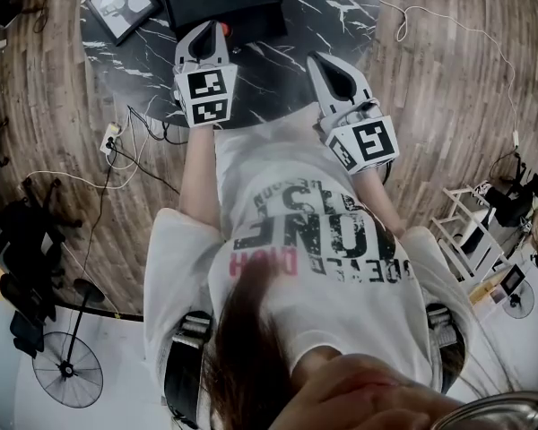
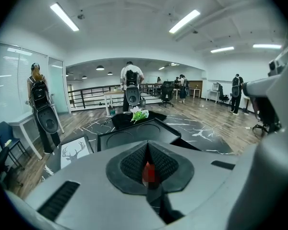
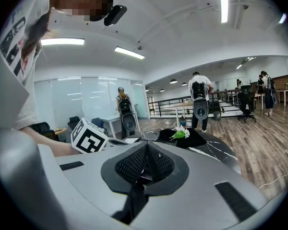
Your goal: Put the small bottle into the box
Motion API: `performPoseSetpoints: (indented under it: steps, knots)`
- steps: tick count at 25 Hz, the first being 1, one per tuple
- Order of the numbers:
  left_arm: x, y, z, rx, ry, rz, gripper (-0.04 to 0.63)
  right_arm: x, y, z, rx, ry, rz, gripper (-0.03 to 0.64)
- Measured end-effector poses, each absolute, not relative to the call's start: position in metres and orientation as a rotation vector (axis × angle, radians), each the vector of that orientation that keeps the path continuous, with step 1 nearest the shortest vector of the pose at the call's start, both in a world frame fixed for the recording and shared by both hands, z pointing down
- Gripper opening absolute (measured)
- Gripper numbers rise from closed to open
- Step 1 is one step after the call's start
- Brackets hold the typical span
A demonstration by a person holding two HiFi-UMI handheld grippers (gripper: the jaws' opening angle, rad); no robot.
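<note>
Left gripper view: small bottle upright

1. Finding: open-plan office floor.
2. Ceiling strip lights run above the left claw; a glass partition stands to its left.
3. Far ahead of the claw: desks, office chairs and a black railing on a wood-plank floor.
4. Several persons wearing backpack rigs stand ahead.
5. A power strip with loose cables lies on the floor left of the claw, beside the black marble-pattern table.
</note>
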State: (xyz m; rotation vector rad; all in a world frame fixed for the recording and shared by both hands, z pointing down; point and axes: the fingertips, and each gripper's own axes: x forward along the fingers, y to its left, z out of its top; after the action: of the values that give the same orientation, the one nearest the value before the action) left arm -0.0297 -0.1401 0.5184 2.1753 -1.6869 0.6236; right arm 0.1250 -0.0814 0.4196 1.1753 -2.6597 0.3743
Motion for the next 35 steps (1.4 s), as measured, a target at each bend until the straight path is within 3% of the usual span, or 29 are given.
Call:
performPoseSetpoints:
  steps: [17, 35]
  knots:
    - [-0.052, -0.155, 0.465, 2.181, -1.847, 0.470, 0.003, 0.118, -0.089, 0.408, 1.120, -2.719, 0.342, 0.002]
    - [-0.096, -0.163, 0.373, 2.316, -1.890, 0.232, 0.003, 0.099, -0.108, 0.368, 1.361, -2.676, 0.271, 0.002]
